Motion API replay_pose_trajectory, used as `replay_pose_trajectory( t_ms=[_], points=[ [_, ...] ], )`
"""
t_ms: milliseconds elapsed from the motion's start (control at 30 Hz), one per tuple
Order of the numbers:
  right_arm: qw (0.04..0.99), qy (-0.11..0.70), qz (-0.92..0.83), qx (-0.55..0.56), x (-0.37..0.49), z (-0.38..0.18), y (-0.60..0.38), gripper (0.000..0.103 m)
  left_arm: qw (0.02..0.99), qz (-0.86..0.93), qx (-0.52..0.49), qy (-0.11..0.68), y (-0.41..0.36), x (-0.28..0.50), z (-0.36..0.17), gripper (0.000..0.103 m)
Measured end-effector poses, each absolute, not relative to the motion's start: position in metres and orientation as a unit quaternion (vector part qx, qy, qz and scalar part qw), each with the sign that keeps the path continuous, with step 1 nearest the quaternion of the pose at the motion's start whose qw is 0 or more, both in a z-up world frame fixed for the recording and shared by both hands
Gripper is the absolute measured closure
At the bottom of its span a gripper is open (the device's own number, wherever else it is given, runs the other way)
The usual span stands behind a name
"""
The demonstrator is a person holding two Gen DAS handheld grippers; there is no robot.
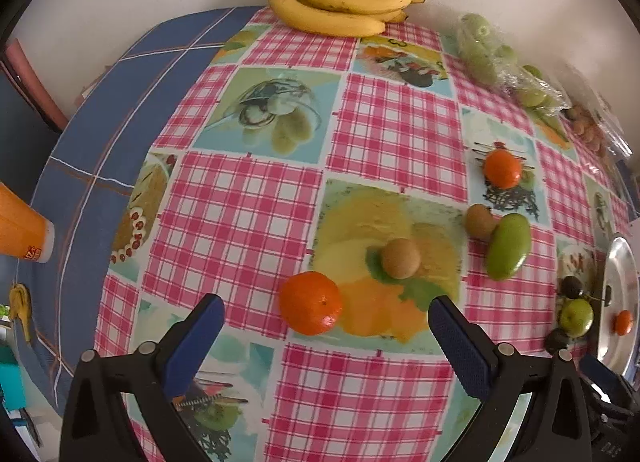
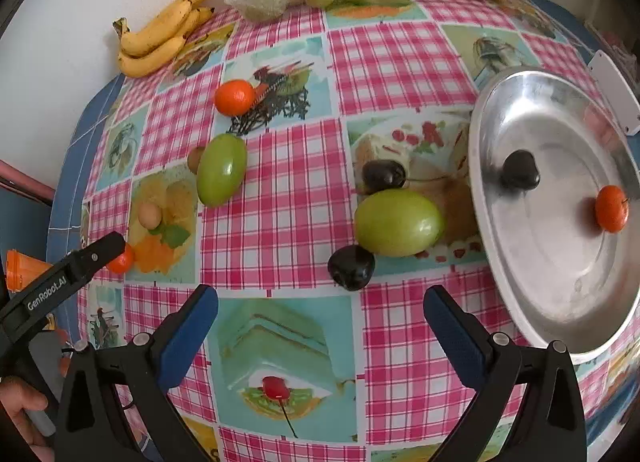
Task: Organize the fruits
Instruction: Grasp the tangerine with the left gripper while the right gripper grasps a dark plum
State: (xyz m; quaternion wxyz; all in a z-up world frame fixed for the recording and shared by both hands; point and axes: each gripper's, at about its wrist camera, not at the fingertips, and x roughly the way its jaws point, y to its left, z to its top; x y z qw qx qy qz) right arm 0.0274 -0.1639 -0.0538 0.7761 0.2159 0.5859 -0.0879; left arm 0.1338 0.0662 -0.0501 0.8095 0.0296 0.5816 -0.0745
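The right view shows the whole silver plate (image 2: 520, 262) with a dark plum (image 2: 519, 170) and a small orange (image 2: 611, 208) in it. The left view shows only the plate's edge (image 1: 618, 262).

Left hand-held gripper (image 1: 326, 326): spread wide, holding nothing, an orange (image 1: 310, 302) between its fingers. Right hand-held gripper (image 2: 321, 314): also spread, just before a plum (image 2: 351, 266) touching a green fruit (image 2: 398, 221).

Bananas (image 1: 340, 1) lie at the table's (image 1: 380, 121) far edge.

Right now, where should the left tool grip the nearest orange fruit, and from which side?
Grip the orange fruit across its round middle, coming from the tool's own near side. It sits alone just ahead of the open left tool, slightly left of centre; the brown fruit behind stays apart.
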Motion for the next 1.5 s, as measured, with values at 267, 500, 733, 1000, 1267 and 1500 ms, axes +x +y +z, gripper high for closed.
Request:
replay_pose_trajectory(
  t_ms=[267, 500, 733, 1000, 1267, 1500],
  points=[
    [0.766, 0.602, -0.12, 0.19, 0.03, -0.069, -0.162, 0.001, 0.81, -0.072, 0.029, 0.581, 0.071, 0.141, -0.058, 0.0],
    [0.775, 0.592, -0.11, 0.191, 0.034, -0.073, -0.162, 0.001, 0.807, -0.076, 0.032, 0.585, 0.069, 0.142, -0.062, 0.009],
    [0.769, 0.602, -0.106, 0.185, 0.04, -0.082, -0.158, 0.025, 0.803, -0.077, 0.031, 0.59, 0.069, 0.145, -0.066, 0.025],
    [0.773, 0.592, -0.118, 0.195, 0.037, -0.08, -0.171, 0.045, 0.8, -0.07, 0.032, 0.594, 0.071, 0.146, -0.068, 0.053],
    [0.771, 0.59, -0.124, 0.204, 0.036, -0.079, -0.18, 0.064, 0.801, -0.069, 0.035, 0.593, 0.072, 0.146, -0.069, 0.063],
    [0.77, 0.59, -0.125, 0.209, 0.033, -0.078, -0.182, 0.075, 0.802, -0.069, 0.036, 0.593, 0.071, 0.145, -0.068, 0.064]
  ],
)
